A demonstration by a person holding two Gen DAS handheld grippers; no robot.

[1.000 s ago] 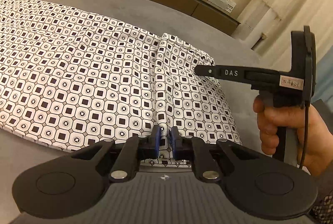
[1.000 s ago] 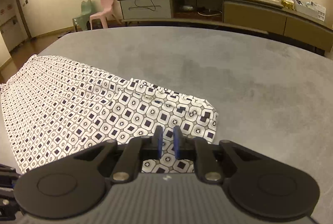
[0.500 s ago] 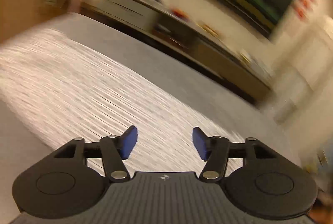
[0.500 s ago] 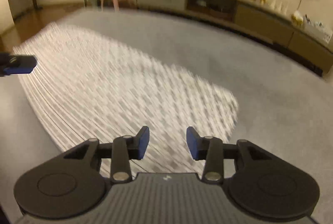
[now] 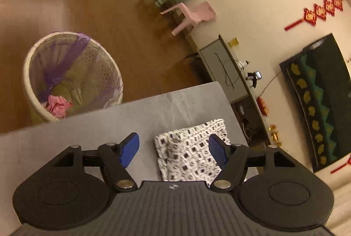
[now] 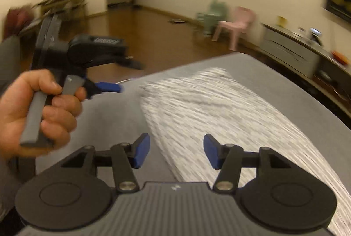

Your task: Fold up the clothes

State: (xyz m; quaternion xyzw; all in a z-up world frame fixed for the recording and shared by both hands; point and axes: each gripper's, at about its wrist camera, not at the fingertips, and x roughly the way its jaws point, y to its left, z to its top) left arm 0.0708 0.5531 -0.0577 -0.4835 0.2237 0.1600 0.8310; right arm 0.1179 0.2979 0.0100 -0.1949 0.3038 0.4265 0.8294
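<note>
A white garment with a black geometric print (image 5: pixel 190 150) lies flat on the grey table (image 5: pixel 92 126); its end reaches between the fingers of my left gripper (image 5: pixel 173 151), which is open and holds nothing. In the right wrist view the same garment (image 6: pixel 219 117) is motion-blurred and stretches away to the right. My right gripper (image 6: pixel 176 151) is open above the garment's near edge, empty. The left gripper (image 6: pixel 109 86) shows there at the left, held by a hand (image 6: pixel 33 111) above the table's corner.
A lined wicker bin (image 5: pixel 70 75) with pink paper inside stands on the wooden floor beyond the table's edge. Pink and green plastic chairs (image 5: pixel 193 14) and a low sideboard (image 5: pixel 228 69) line the wall. A table corner (image 5: pixel 217 83) lies just past the garment.
Both grippers let go of the patterned garment and opened. Both then swung fast to the left, toward the garment's other end and the table corner.
</note>
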